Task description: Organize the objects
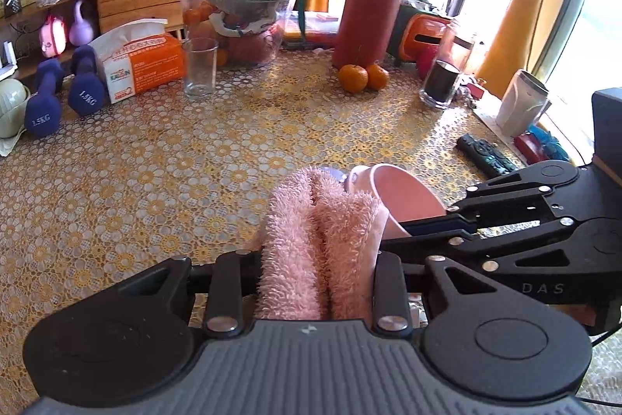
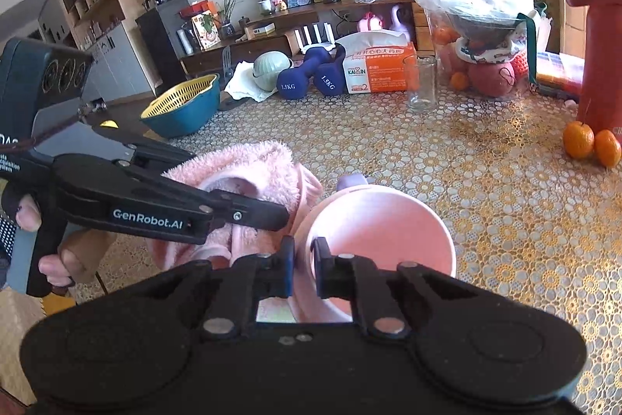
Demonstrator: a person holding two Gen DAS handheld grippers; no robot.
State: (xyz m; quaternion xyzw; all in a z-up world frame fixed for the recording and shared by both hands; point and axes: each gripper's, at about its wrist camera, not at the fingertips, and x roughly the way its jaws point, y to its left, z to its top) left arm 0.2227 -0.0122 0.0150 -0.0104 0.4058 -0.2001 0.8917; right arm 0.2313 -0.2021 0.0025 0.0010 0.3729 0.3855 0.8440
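Note:
My left gripper (image 1: 317, 271) is shut on a fluffy pink towel (image 1: 311, 240), bunched between its jaws; it also shows in the right wrist view (image 2: 248, 177) with the left gripper (image 2: 272, 214) clamped on it. My right gripper (image 2: 303, 271) is shut on the near rim of a pink cup (image 2: 373, 232), one finger inside and one outside. In the left wrist view the cup (image 1: 400, 193) sits just right of the towel, with the right gripper (image 1: 423, 224) pinching its rim. A lilac object (image 2: 350, 179) peeks out behind the cup.
On the gold-patterned tablecloth (image 1: 194, 162) stand an empty glass (image 1: 200, 67), tissue pack (image 1: 140, 65), two blue dumbbells (image 1: 62, 92), fruit bowl (image 1: 237, 22), red bottle (image 1: 369, 14), two tangerines (image 1: 363, 77), dark glass (image 1: 441, 84), white mug (image 1: 521, 104) and remote (image 1: 486, 156). A teal colander bowl (image 2: 182, 104) sits left.

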